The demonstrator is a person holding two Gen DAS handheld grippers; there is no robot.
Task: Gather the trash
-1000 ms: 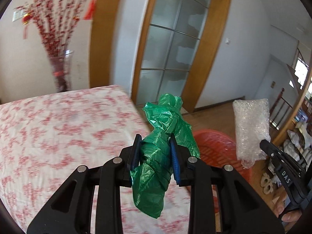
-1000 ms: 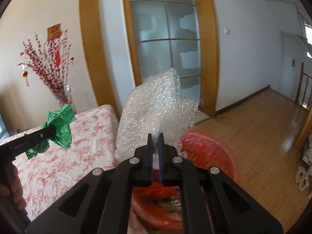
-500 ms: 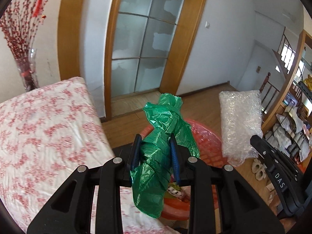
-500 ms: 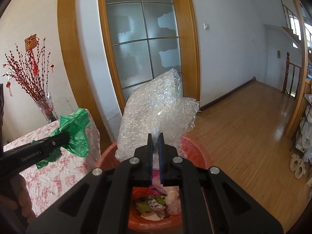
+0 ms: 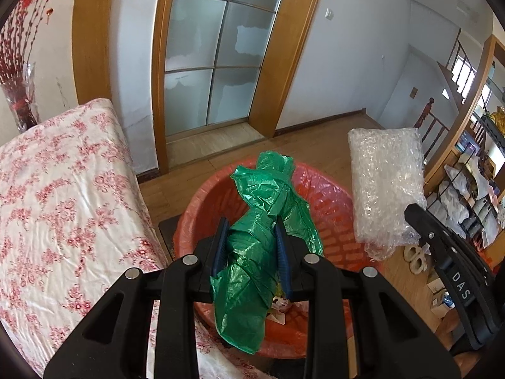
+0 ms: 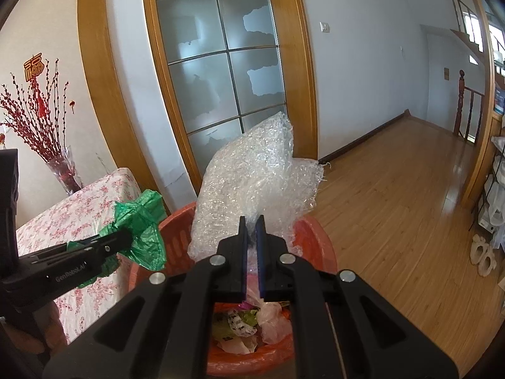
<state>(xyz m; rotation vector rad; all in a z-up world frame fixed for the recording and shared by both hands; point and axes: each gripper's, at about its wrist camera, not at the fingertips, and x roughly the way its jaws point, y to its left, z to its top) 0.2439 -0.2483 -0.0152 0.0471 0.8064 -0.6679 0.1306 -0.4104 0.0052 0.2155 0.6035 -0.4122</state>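
Note:
My left gripper (image 5: 251, 230) is shut on a crumpled green plastic bag (image 5: 265, 221) and holds it over the red trash basket (image 5: 202, 208). My right gripper (image 6: 251, 224) is shut on a sheet of clear bubble wrap (image 6: 252, 183) above the same basket (image 6: 318, 237), which holds wrappers and plastic scraps. The bubble wrap (image 5: 386, 186) and the right gripper's finger (image 5: 442, 252) show at the right of the left wrist view. The green bag (image 6: 142, 224) shows at the left of the right wrist view.
A table with a red-flowered white cloth (image 5: 53, 195) stands to the left, touching the basket's side. A vase of red branches (image 6: 60, 170) stands at its far corner. A glass door with a wooden frame (image 5: 214, 60) is behind. A wooden floor (image 6: 394, 195) stretches right toward shelves (image 5: 473, 189).
Both grippers have swung from over the table to above the red basket, still holding the green bag and the bubble wrap. The basket's contents have come into view.

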